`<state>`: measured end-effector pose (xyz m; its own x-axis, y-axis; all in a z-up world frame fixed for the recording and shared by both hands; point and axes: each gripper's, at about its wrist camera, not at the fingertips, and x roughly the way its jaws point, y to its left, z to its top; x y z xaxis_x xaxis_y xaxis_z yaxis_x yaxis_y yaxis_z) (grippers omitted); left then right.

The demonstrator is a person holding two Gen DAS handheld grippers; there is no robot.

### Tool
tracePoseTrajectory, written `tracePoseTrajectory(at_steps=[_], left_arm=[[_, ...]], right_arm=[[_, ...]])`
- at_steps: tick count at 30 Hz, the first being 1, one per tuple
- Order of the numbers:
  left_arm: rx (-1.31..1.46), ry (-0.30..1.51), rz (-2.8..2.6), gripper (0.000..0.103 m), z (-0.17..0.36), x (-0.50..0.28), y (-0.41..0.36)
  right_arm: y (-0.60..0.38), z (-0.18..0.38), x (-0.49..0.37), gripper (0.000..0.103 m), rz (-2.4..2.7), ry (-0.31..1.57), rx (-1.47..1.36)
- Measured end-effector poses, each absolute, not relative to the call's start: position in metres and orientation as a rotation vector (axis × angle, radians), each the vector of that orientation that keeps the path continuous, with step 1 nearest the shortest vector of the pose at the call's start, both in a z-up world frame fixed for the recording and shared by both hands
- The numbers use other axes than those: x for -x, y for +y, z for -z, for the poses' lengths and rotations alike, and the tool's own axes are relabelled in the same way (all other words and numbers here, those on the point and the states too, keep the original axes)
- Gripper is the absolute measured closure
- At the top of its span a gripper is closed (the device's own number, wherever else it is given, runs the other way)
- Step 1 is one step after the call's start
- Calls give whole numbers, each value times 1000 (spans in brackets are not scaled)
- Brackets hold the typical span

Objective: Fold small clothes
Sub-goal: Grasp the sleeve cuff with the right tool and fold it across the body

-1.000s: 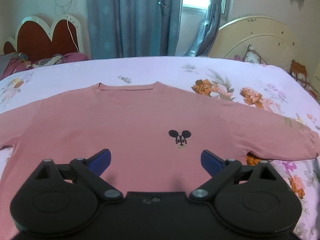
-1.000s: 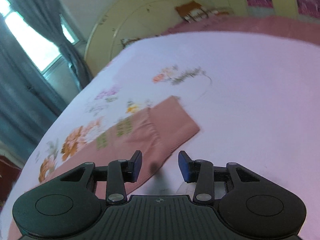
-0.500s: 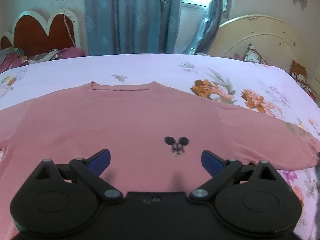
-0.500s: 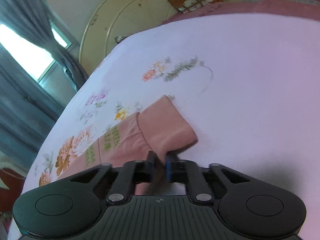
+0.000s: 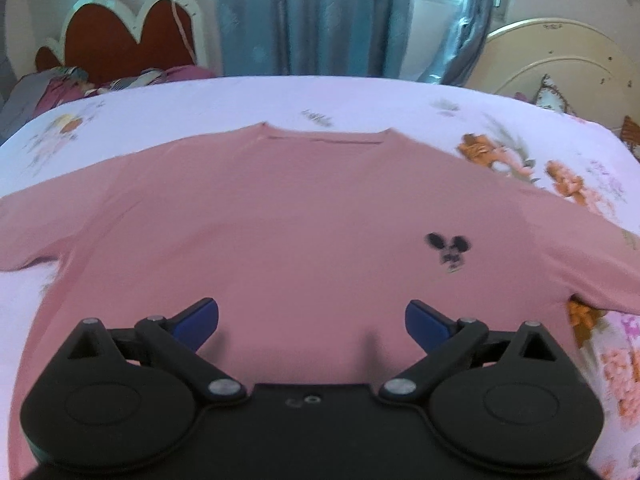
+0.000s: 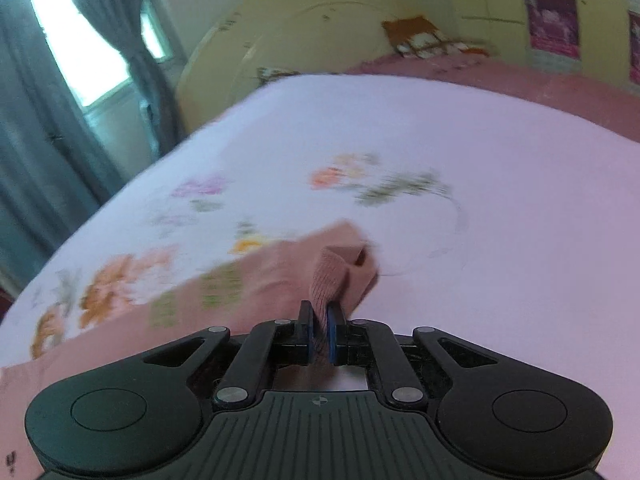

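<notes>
A pink long-sleeved shirt [image 5: 280,216] with a small black mouse print [image 5: 448,248] lies flat on the bed, neck away from me, sleeves spread to both sides. My left gripper [image 5: 312,316] is wide open and empty over the shirt's lower body. In the right wrist view my right gripper [image 6: 319,324] is shut on the ribbed cuff [image 6: 330,276] of the shirt's right sleeve [image 6: 256,280], which is pulled up off the sheet.
The bed has a pale floral sheet [image 5: 400,100]. A cream headboard [image 5: 560,56] stands at the right and also shows in the right wrist view [image 6: 320,28]. A red headboard [image 5: 120,36] with heaped bedding and blue curtains [image 5: 304,16] are behind.
My right gripper closed on the sleeve cuff and has lifted it. My left gripper has shifted left over the shirt, staying open.
</notes>
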<state>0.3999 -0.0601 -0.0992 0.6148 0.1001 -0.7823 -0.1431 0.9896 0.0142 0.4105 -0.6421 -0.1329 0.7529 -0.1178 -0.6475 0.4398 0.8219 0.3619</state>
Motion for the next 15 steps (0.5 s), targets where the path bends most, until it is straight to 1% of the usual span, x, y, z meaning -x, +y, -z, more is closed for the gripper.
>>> tracePoseTrajectory(at_steps=[5,7,11,15], left_arm=[[63,928,-123,3,105,-399,-34],[75,918,-62,0,105,-398,-26],[57,897,11,0,104,-399,-11],[129,893,53,1,101,-407,25]], right_arm=[[-575,106,-433,97,152,645,-510],[-536,95,-438,97,70,646,-497],[-452,77,-447,97,-74,643,-421],[-360,65,-451,97,-207,649,-330]])
